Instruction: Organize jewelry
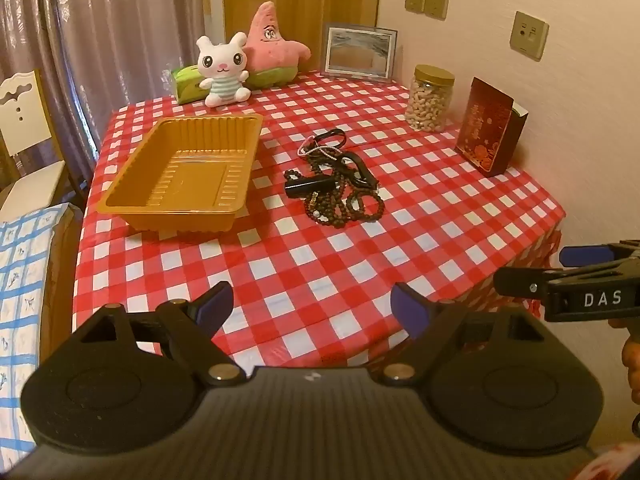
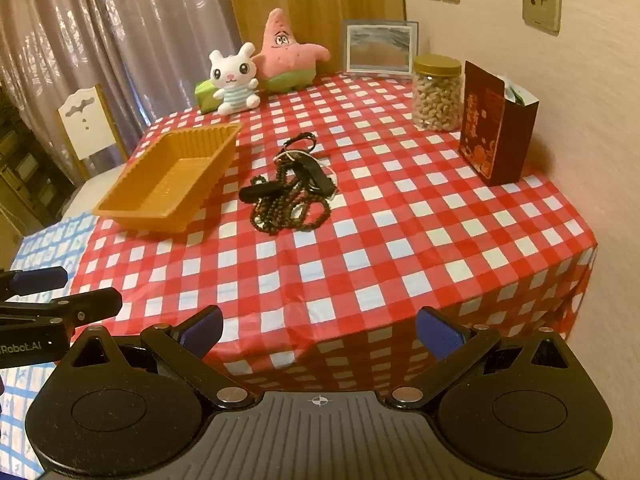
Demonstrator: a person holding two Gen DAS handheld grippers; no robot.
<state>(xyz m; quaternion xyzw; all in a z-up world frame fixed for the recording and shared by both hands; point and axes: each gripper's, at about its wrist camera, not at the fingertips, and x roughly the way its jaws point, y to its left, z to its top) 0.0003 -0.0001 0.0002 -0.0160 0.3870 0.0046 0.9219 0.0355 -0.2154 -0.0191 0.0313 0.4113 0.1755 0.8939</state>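
A tangle of dark bead strings, black cords and a small black tube, the jewelry pile [image 1: 336, 180] [image 2: 292, 188], lies in the middle of the red-and-white checked tablecloth [image 1: 320, 264] [image 2: 360, 264]. Left of it stands an empty golden plastic tray [image 1: 184, 172] [image 2: 172, 176]. My left gripper [image 1: 312, 308] hangs open over the table's near edge, well short of the pile. My right gripper [image 2: 320, 328] is open too, at the near edge, nothing between its blue pads. Each gripper shows at the side of the other's view.
At the back stand a white bunny plush [image 1: 222, 70], a pink starfish plush [image 1: 272, 44], a green box [image 1: 186, 84] and a framed picture [image 1: 358, 54]. A jar of nuts [image 1: 430, 98] and a dark red box [image 1: 488, 130] are at the right by the wall. A chair [image 1: 24, 132] stands left.
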